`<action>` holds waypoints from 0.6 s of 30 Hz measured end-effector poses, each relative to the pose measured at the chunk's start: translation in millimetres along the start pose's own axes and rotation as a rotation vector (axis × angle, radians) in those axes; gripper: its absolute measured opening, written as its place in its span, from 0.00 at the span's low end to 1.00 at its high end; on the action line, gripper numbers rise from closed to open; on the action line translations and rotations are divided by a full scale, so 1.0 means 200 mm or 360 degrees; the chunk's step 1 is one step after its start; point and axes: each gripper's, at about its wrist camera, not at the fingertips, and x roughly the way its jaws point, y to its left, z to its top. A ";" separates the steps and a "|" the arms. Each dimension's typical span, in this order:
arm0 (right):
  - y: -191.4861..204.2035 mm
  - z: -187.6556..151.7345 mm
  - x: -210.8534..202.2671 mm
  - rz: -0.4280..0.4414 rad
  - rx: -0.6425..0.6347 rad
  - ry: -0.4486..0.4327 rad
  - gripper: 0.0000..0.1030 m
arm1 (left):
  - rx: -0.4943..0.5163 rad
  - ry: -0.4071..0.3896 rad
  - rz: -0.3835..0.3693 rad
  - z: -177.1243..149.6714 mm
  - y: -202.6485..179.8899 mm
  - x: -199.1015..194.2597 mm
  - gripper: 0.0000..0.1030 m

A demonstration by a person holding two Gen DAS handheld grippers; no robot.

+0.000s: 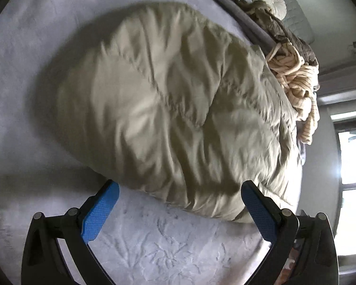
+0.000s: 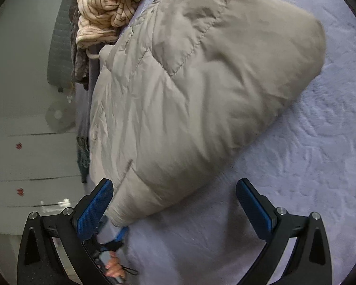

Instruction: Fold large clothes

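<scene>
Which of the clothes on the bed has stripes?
The cream knit top crumpled at the bed's edge: thin dark stripes. The puffy beige jacket beside it is plain.

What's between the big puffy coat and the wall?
In the right wrist view, a heap of clothes topped by a striped garment lies between the beige puffy coat and the wall.

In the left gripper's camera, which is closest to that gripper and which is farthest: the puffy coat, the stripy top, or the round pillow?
From the left gripper:
1. Puffy coat, just ahead, its edge between the open fingers.
2. Stripy top, bunched past the coat, upper right.
3. Round pillow, farthest, at the top by the headboard.
</scene>
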 end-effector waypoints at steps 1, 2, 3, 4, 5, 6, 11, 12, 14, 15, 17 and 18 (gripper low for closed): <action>0.00 0.01 0.02 0.0023 0.0009 0.0005 1.00 | -0.0010 0.0017 -0.0022 -0.01 0.00 0.02 1.00; 0.01 0.01 0.04 0.0042 0.0013 0.0014 1.00 | -0.0017 0.0026 -0.0042 -0.01 0.00 0.05 1.00; 0.01 0.01 0.05 0.0053 0.0012 0.0020 1.00 | -0.0016 0.0020 -0.0048 -0.01 -0.01 0.06 1.00; 0.03 0.02 0.07 0.0066 0.0005 0.0027 1.00 | -0.0012 -0.0002 -0.0051 0.00 -0.03 0.08 1.00; 0.04 0.03 0.09 0.0074 -0.0003 0.0031 1.00 | -0.0014 -0.0020 -0.0057 0.01 -0.05 0.09 1.00; 0.06 0.04 0.11 0.0086 -0.0016 0.0035 1.00 | -0.0027 -0.0048 -0.0074 0.03 -0.06 0.10 1.00; 0.11 0.09 0.20 0.0149 -0.0034 0.0037 1.00 | -0.0109 -0.0152 -0.0070 0.14 -0.12 0.15 1.00; 0.10 0.09 0.21 0.0164 -0.0018 0.0039 1.00 | -0.0126 -0.0167 -0.0061 0.16 -0.12 0.16 1.00; 0.08 0.11 0.26 0.0189 0.0028 0.0039 1.00 | -0.0158 -0.0190 -0.0038 0.19 -0.12 0.19 1.00; 0.07 0.12 0.28 0.0200 0.0055 0.0032 1.00 | -0.0178 -0.0206 -0.0028 0.20 -0.12 0.20 1.00; 0.06 0.12 0.29 0.0205 0.0101 0.0012 1.00 | -0.0192 -0.0245 -0.0014 0.20 -0.12 0.19 0.85; 0.06 0.12 0.29 0.0212 0.0119 0.0004 0.99 | -0.0181 -0.0260 -0.0009 0.20 -0.12 0.18 0.76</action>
